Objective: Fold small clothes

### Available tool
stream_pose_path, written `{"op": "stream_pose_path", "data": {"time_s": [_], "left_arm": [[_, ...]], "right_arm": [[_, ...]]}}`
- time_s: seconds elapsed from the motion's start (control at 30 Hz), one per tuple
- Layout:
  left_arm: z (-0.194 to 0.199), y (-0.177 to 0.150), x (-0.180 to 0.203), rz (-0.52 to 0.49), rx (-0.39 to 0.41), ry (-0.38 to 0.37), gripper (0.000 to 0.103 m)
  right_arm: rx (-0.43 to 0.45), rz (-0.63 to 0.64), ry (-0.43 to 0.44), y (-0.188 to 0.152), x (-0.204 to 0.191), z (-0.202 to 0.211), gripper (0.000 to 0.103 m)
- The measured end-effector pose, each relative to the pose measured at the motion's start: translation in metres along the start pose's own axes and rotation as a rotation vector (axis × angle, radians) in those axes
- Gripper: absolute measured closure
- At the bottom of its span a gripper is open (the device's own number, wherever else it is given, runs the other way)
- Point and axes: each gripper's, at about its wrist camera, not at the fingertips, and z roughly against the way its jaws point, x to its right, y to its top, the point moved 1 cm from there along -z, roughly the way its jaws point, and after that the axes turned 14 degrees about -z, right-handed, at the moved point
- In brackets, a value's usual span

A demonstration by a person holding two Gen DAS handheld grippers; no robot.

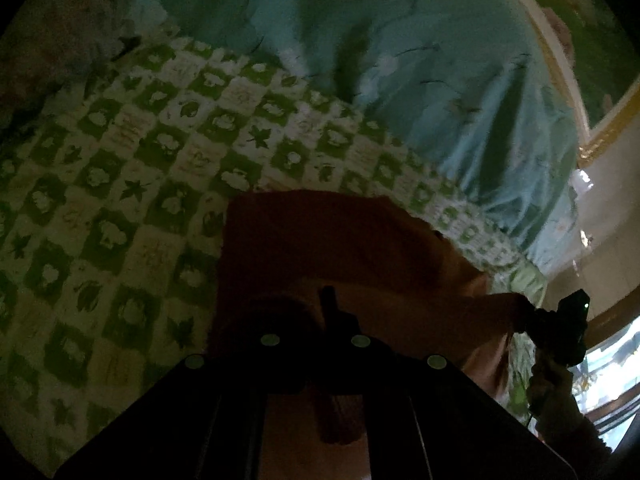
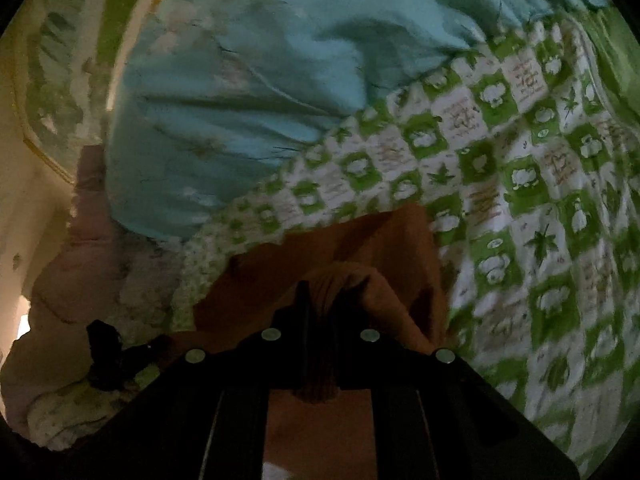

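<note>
A small orange-brown garment lies on a green-and-white checked quilt. My left gripper is shut on the garment's near edge, with cloth bunched between its fingers. The right gripper shows in the left wrist view at the right, holding another corner of the garment. In the right wrist view my right gripper is shut on a bunched fold of the garment. The left gripper shows at the lower left there, dark and blurred.
A crumpled light blue blanket lies beyond the quilt, also in the right wrist view. A gold-framed painted panel stands behind it. A pinkish cloth heap lies at the left. A window shows at the right.
</note>
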Motion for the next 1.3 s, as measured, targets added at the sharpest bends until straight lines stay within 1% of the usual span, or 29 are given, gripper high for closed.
{"op": "stream_pose_path", "data": {"time_s": [0.17, 0.27, 0.37, 0.43, 0.5, 0.53, 0.57, 0.6, 0.63, 0.67, 0.7, 0.73, 0.77, 0.8, 0.83, 0.9, 0.93, 1.0, 1.03, 1.07, 1.1, 1.17, 1.2, 1.27, 1.3], "left_arm": [[-0.038, 0.005, -0.013, 0.012, -0.044, 0.040, 0.099], [-0.052, 0.005, -0.020, 0.025, -0.066, 0.053, 0.099], [-0.063, 0.003, -0.023, 0.020, -0.105, 0.074, 0.096], [-0.061, 0.002, -0.021, 0.017, -0.127, 0.068, 0.086], [-0.049, 0.001, -0.015, 0.001, -0.132, 0.075, 0.059], [-0.039, -0.001, -0.009, -0.027, -0.131, 0.096, 0.053], [-0.032, -0.004, -0.002, -0.060, -0.133, 0.110, 0.050], [-0.025, -0.009, 0.007, -0.098, -0.142, 0.110, 0.050], [-0.020, -0.017, 0.020, -0.133, -0.159, 0.084, 0.050], [-0.018, -0.024, 0.029, -0.155, -0.173, 0.061, 0.050], [-0.019, -0.032, 0.040, -0.182, -0.192, 0.032, 0.049], [-0.026, -0.043, 0.054, -0.214, -0.227, 0.001, 0.048], [-0.034, -0.051, 0.064, -0.241, -0.261, -0.013, 0.048], [-0.048, -0.060, 0.076, -0.277, -0.304, -0.014, 0.048], [-0.057, -0.065, 0.082, -0.305, -0.326, 0.001, 0.048], [-0.073, -0.067, 0.090, -0.355, -0.337, 0.042, 0.048], [-0.077, -0.063, 0.089, -0.354, -0.333, 0.037, 0.047], [-0.084, -0.052, 0.086, -0.343, -0.335, 0.016, 0.047], [-0.089, -0.043, 0.083, -0.342, -0.335, 0.007, 0.047], [-0.092, -0.037, 0.081, -0.346, -0.333, 0.005, 0.049], [-0.096, -0.027, 0.079, -0.357, -0.326, 0.016, 0.054], [-0.103, -0.009, 0.076, -0.364, -0.313, 0.040, 0.061], [-0.106, 0.006, 0.072, -0.359, -0.289, 0.065, 0.061], [-0.108, 0.030, 0.066, -0.346, -0.242, 0.140, 0.061], [-0.108, 0.047, 0.060, -0.320, -0.212, 0.174, 0.060]], "right_arm": [[-0.031, -0.030, -0.071, 0.008, 0.023, -0.030, 0.093], [-0.035, -0.054, -0.110, 0.011, 0.036, -0.042, 0.093], [-0.033, -0.066, -0.132, 0.012, 0.040, -0.049, 0.092], [-0.040, -0.081, -0.132, 0.012, 0.042, -0.051, 0.090], [-0.034, -0.098, -0.135, 0.011, 0.041, -0.043, 0.085], [-0.019, -0.093, -0.144, 0.009, 0.039, -0.035, 0.077], [0.002, -0.083, -0.158, 0.007, 0.037, -0.030, 0.061], [0.057, -0.059, -0.194, 0.002, 0.033, -0.014, 0.053], [0.098, -0.050, -0.214, -0.002, 0.032, -0.004, 0.045], [0.137, -0.041, -0.228, -0.007, 0.029, 0.005, 0.045], [0.159, -0.016, -0.221, -0.015, 0.023, 0.014, 0.045], [0.143, 0.004, -0.205, -0.022, 0.018, 0.014, 0.045], [0.076, 0.048, -0.172, -0.034, 0.009, 0.006, 0.045], [-0.011, 0.103, -0.153, -0.047, 0.000, -0.009, 0.045], [-0.083, 0.158, -0.155, -0.059, -0.008, -0.022, 0.045], [-0.215, 0.295, -0.178, -0.084, -0.024, -0.053, 0.045], [-0.278, 0.347, -0.177, -0.092, -0.029, -0.069, 0.045], [-0.322, 0.359, -0.173, -0.093, -0.028, -0.085, 0.045], [-0.342, 0.356, -0.175, -0.087, -0.025, -0.094, 0.046], [-0.351, 0.369, -0.190, -0.080, -0.022, -0.101, 0.049], [-0.348, 0.384, -0.198, -0.075, -0.022, -0.103, 0.050], [-0.303, 0.414, -0.213, -0.054, -0.024, -0.107, 0.057], [-0.282, 0.417, -0.215, -0.048, -0.024, -0.107, 0.058], [-0.148, 0.402, -0.255, -0.015, -0.026, -0.100, 0.057], [-0.114, 0.380, -0.250, -0.005, -0.025, -0.097, 0.057]]}}
